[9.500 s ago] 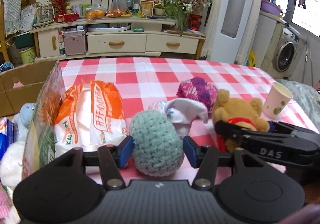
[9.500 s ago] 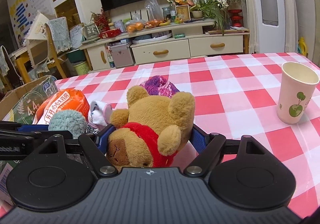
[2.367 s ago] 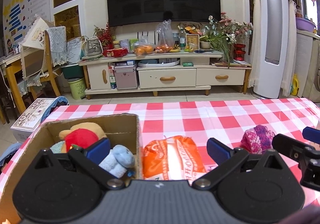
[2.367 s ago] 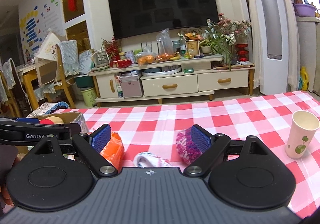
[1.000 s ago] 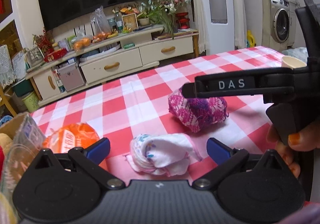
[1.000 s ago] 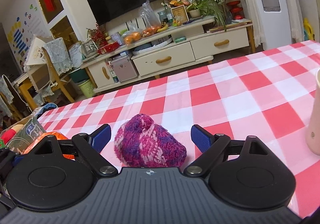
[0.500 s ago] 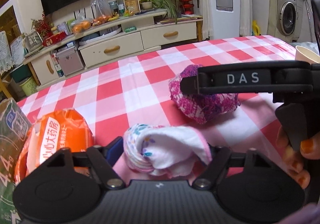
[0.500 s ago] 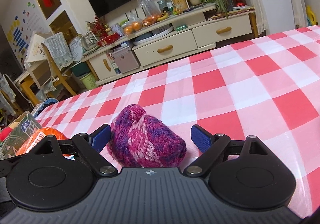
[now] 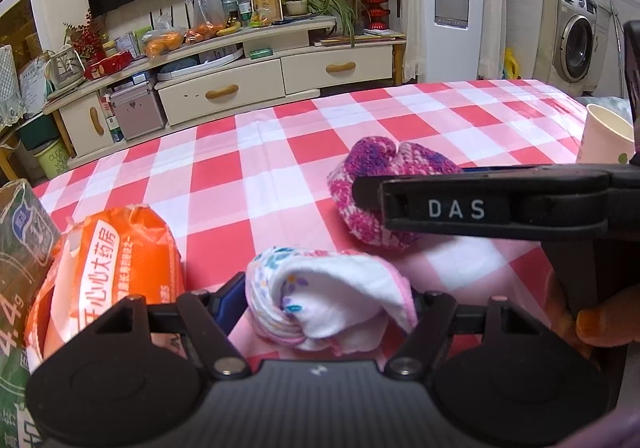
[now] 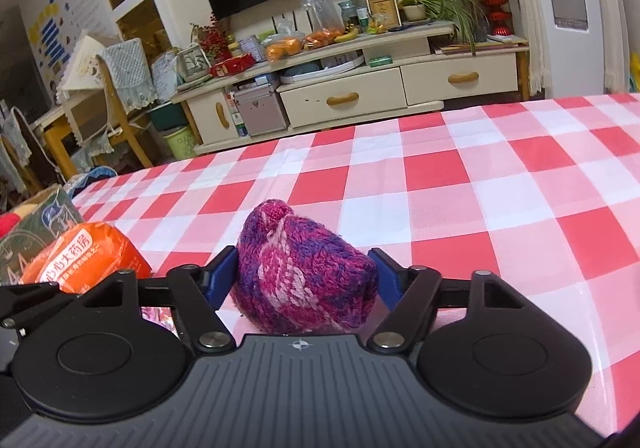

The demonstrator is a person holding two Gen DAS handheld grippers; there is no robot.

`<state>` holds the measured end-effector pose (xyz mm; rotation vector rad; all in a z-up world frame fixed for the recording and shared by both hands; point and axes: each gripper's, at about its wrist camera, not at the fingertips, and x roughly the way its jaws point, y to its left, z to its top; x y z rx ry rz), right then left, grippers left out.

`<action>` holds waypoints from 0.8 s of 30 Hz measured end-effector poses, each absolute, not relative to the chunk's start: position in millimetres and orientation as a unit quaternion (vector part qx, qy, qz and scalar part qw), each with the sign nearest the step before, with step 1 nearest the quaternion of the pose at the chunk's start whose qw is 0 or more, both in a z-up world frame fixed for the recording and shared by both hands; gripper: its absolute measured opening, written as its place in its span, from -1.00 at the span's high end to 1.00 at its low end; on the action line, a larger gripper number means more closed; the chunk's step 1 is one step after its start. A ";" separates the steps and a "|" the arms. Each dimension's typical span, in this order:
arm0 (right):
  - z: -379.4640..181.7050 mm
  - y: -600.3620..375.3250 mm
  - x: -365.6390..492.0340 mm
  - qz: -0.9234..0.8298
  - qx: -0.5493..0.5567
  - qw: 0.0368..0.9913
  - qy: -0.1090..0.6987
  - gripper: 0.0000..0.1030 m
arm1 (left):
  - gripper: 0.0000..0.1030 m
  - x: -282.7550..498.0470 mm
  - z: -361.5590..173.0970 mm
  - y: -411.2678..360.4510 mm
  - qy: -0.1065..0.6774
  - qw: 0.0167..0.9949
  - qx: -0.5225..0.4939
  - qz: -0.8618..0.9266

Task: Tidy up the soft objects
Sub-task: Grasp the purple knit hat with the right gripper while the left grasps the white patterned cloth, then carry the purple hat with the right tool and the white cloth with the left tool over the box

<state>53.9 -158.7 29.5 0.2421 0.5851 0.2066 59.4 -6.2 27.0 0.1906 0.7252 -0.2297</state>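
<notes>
My left gripper [image 9: 326, 298] is shut on a white floral cloth bundle [image 9: 328, 302] resting on the red-checked tablecloth. My right gripper [image 10: 306, 276] is shut on a pink and purple knitted hat [image 10: 306, 272], its blue pads pressing both sides. The hat also shows in the left wrist view [image 9: 384, 175], partly hidden behind the right gripper's black arm marked DAS. An orange soft pack [image 9: 108, 268] lies to the left of the cloth; it also shows in the right wrist view [image 10: 86, 256].
A cardboard box [image 9: 20, 240] stands at the left edge; its flap [image 10: 38, 228] shows a red toy behind it. A paper cup [image 9: 606, 139] stands at the right. A TV cabinet [image 9: 240, 75] lies beyond the table's far edge.
Both grippers closed: the left on the white cloth, the right on the knitted hat. Both moved slightly forward onto their objects.
</notes>
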 end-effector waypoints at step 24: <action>46.5 -151.0 3.2 0.079 0.103 0.956 0.262 -0.30 | -0.39 -16.2 72.3 28.4 0.303 0.946 0.043 -0.110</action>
